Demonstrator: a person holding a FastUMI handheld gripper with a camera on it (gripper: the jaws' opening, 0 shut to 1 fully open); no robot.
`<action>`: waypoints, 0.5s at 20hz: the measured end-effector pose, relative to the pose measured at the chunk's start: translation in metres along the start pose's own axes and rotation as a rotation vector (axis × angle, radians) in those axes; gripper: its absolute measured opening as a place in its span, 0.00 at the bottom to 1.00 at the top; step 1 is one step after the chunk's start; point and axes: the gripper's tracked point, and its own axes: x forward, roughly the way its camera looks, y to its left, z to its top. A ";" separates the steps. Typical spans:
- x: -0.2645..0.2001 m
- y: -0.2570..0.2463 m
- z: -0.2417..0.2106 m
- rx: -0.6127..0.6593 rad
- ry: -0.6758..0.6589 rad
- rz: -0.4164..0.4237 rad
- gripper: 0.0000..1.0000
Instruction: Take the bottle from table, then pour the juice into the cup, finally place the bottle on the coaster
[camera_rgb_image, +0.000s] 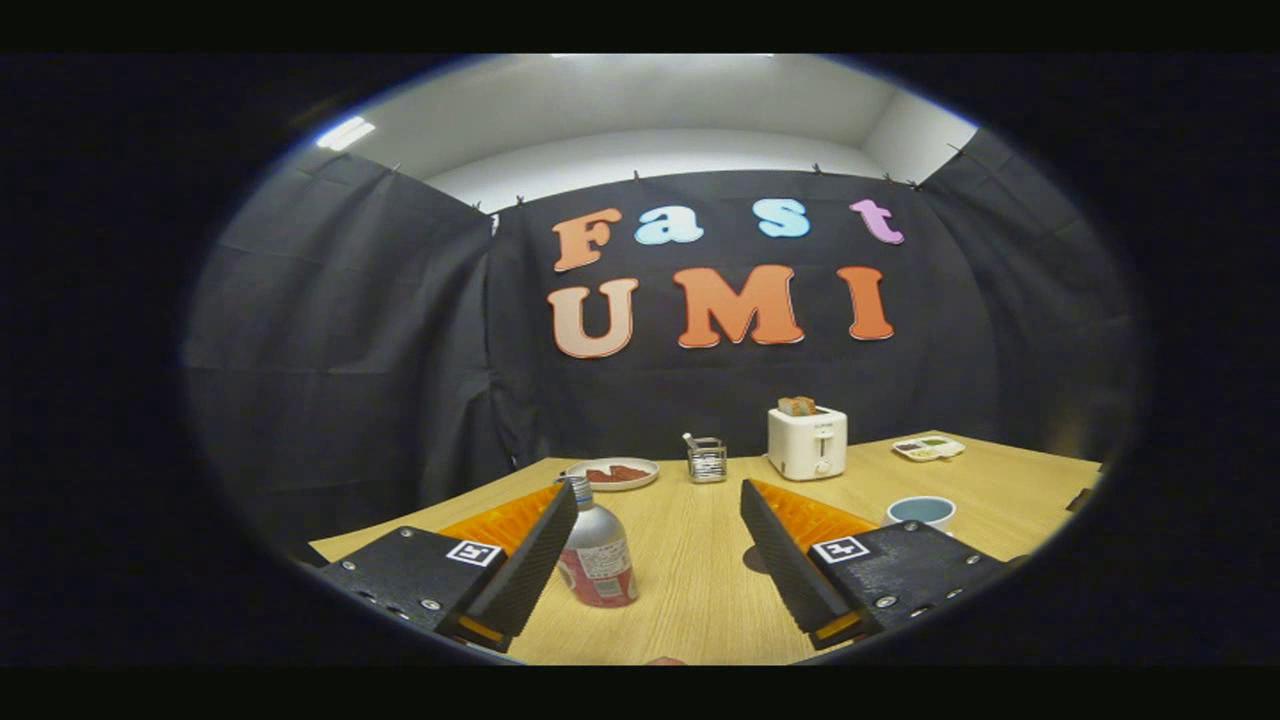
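Bottle (597, 550) btwn wide gripper (660, 500) fingers, cup (921, 512) right.

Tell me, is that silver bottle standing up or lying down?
Standing up. The bottle rests on its base on the table, neck pointing up, beside one finger of the open gripper, which is not gripping it.

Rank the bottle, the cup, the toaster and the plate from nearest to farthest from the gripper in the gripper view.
The gripper is open.
1. Bottle: between the fingers, against the left one.
2. Cup: just beyond the right finger.
3. and 4. Plate, beyond the bottle, and toaster, far side of the table: too close to call.
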 end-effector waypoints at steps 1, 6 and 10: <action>0.000 -0.007 0.005 0.010 -0.017 -0.015 0.97; -0.001 -0.049 0.008 0.059 -0.026 -0.062 0.97; -0.006 -0.081 0.001 0.102 -0.031 -0.121 0.97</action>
